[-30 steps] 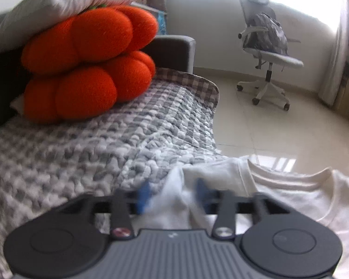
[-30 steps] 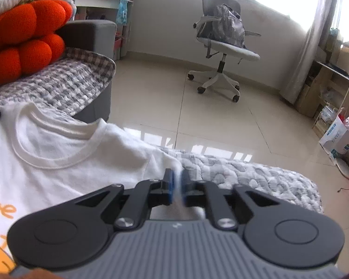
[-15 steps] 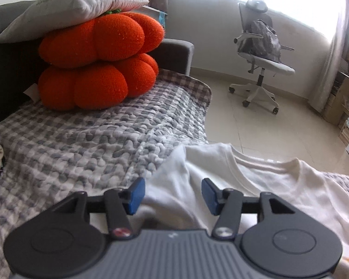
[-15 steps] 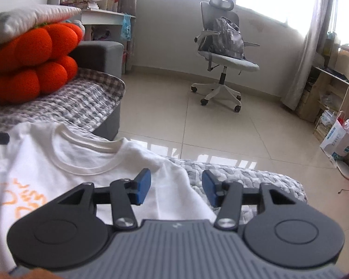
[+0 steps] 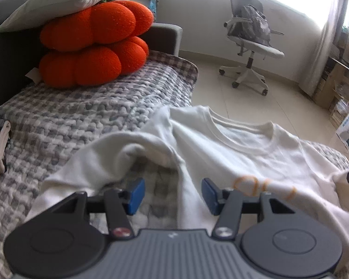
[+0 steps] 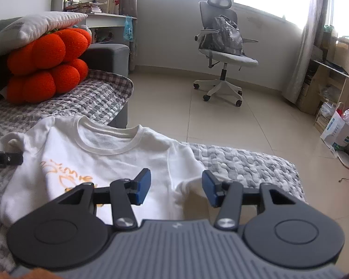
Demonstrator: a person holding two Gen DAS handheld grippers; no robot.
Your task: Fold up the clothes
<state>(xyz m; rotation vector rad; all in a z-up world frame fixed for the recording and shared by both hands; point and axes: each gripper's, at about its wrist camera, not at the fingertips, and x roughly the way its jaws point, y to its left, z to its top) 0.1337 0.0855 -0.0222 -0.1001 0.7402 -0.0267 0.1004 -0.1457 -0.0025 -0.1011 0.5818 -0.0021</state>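
Both jaws stand apart, nothing pinched. Left gripper (image 5: 171, 194): blue pads clear of cloth, with bare blanket and the shirt's side seam showing through the gap. Right gripper (image 6: 175, 189): pads spread, white fabric below them but not pressed between.

White T-shirt (image 6: 109, 160) lies face up on the grey checked blanket (image 6: 239, 165), collar (image 6: 109, 139) pointing away from both cameras toward the floor edge. Long axis runs collar to hem, roughly along the pointing direction of both grippers. Orange print is up.

Left sleeve (image 5: 109, 158) is rumpled and partly curled over itself, just ahead of the left gripper and slightly left of its centreline. Right sleeve (image 6: 193, 174) lies nearly flat, directly under the right gripper's gap.

Judgement: shirt is spread, not yet folded. Each sleeve is nearest its own-side gripper, so a sleeve-in fold goes across the long axis. Left side needs flattening first; the curl could fold in crooked.
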